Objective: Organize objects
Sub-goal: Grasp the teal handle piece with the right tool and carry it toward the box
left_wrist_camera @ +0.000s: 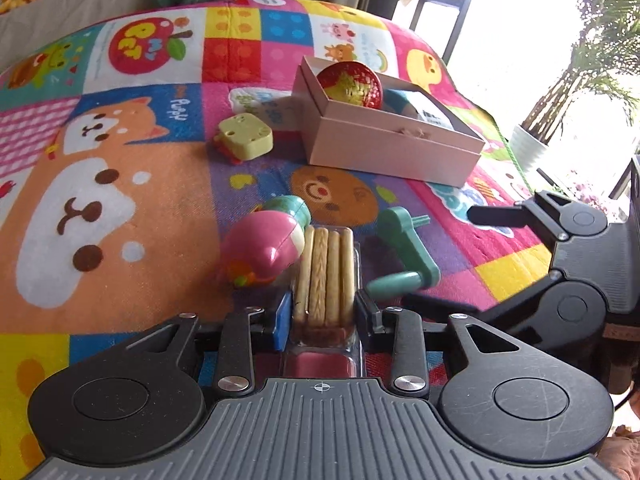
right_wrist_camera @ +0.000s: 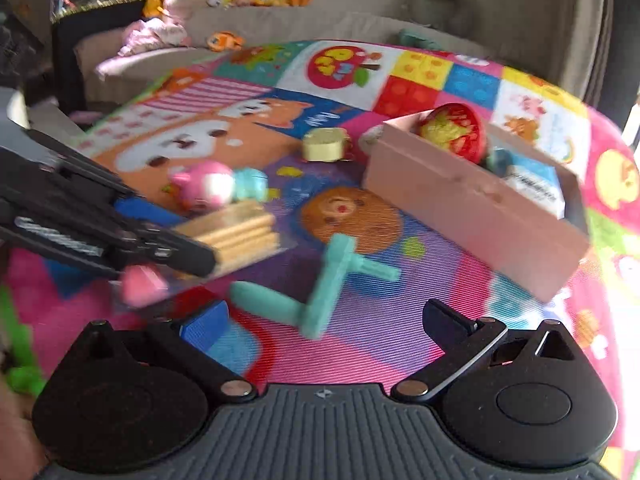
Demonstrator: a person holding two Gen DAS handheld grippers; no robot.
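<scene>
Left claw (left_wrist_camera: 323, 312) grips the biscuit pack (left_wrist_camera: 325, 276) by its sides, near the pink box (left_wrist_camera: 384, 148); light, brittle, slippery wrapper probably. Right claw (right_wrist_camera: 332, 328) is open over the green crank (right_wrist_camera: 320, 280).

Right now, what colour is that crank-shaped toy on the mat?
The crank is teal green, clearest in the left wrist view.

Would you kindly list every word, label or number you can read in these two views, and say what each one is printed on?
"Puppy": white letters on the blue patch of the play mat, beside the dog picture.
White label on the item in the pink box: dark print, too small to read.
White patch behind the box: coloured letters, partly hidden, unreadable.
Pale panel with animals: tiny text, unreadable.
The right wrist view is too blurred for any text.
</scene>
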